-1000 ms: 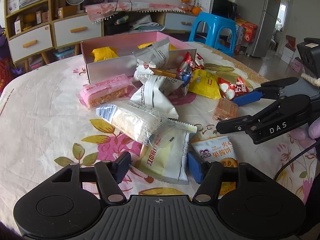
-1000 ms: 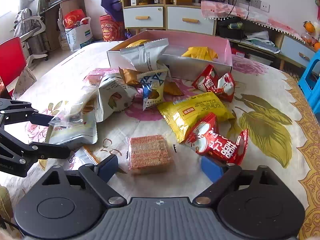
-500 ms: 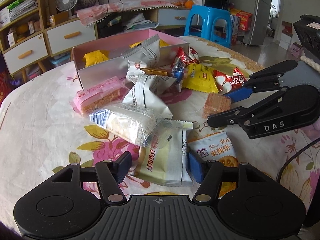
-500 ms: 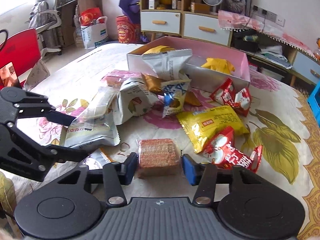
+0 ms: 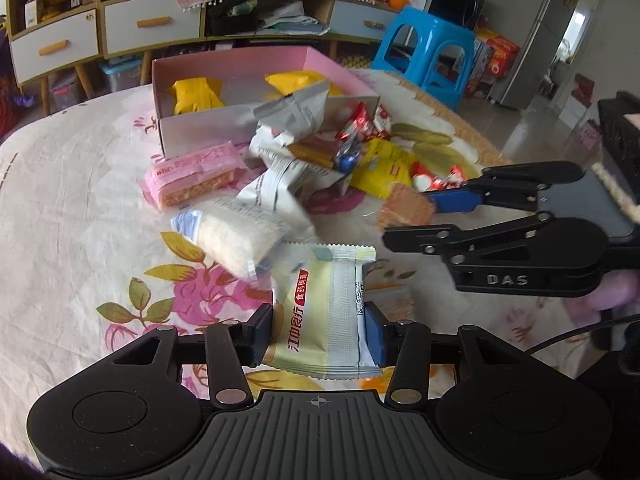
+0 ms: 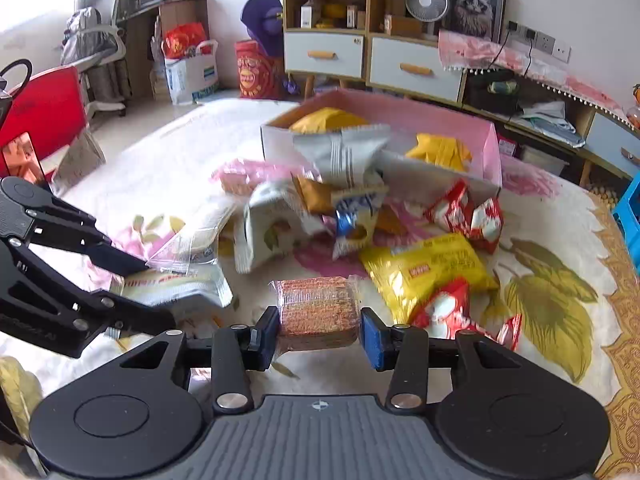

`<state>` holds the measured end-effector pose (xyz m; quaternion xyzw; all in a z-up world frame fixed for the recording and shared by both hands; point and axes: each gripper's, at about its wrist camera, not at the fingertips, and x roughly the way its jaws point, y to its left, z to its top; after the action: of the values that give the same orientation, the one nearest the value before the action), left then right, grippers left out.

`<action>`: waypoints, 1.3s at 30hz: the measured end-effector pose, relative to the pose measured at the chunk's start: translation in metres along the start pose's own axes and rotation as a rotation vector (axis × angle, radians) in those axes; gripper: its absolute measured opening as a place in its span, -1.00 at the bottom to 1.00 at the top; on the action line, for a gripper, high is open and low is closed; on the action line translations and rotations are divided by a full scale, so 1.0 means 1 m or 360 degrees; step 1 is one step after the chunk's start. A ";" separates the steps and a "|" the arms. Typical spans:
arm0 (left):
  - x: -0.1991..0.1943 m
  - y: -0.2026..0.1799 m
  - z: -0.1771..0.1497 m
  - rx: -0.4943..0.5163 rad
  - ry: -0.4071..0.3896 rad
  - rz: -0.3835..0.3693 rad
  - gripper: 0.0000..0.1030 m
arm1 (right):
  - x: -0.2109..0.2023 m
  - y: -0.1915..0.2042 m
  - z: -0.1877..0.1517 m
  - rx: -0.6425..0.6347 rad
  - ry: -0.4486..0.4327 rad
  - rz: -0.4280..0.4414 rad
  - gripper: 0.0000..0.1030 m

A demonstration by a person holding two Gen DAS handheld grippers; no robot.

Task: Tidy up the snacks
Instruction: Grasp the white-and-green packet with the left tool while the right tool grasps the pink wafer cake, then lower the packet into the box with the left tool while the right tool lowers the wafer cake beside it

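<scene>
My left gripper has a pale green and white packet between its blue pads, which press its sides as the jaws are closing; the packet hangs a little above the tablecloth. My right gripper holds a square brown cracker packet between its pads, its jaws closing too. In the left wrist view the right gripper reaches in from the right onto the cracker packet. A pink-lined box with yellow packets inside stands behind the pile.
Loose snacks lie between me and the box: a pink wafer bar, a clear rice-cracker bag, grey-white packets, a yellow bag, red packets. A blue stool stands beyond the round table's far edge.
The left jaws narrowed onto the pale green packet and rose with it. The right jaws went from wide apart to close around the cracker packet.
</scene>
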<state>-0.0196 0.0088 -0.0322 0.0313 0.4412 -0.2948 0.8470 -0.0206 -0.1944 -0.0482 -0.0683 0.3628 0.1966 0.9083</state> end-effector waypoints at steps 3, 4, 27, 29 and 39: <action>-0.009 -0.002 0.005 -0.0018 -0.0028 -0.0029 -0.13 | -0.007 0.001 0.007 0.0004 -0.0046 0.0011 -0.33; -0.011 -0.003 0.007 -0.0019 -0.0037 -0.0032 -0.13 | -0.009 0.001 0.009 0.0009 -0.0060 0.0011 -0.33; -0.015 -0.002 0.085 -0.0041 -0.0311 0.0082 -0.13 | -0.006 -0.049 0.082 0.0216 -0.0275 -0.0122 -0.32; -0.008 0.001 0.092 -0.0078 -0.0325 0.0100 -0.13 | -0.002 -0.056 0.086 0.0237 -0.0277 -0.0133 -0.32; 0.035 0.014 0.127 -0.0218 -0.0358 0.0204 -0.13 | 0.029 -0.098 0.097 0.0472 -0.0211 -0.0158 -0.32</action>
<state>0.0957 -0.0362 0.0160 -0.0318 0.3596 -0.2109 0.9084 0.0996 -0.2493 0.0006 0.0617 0.3233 0.1000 0.9390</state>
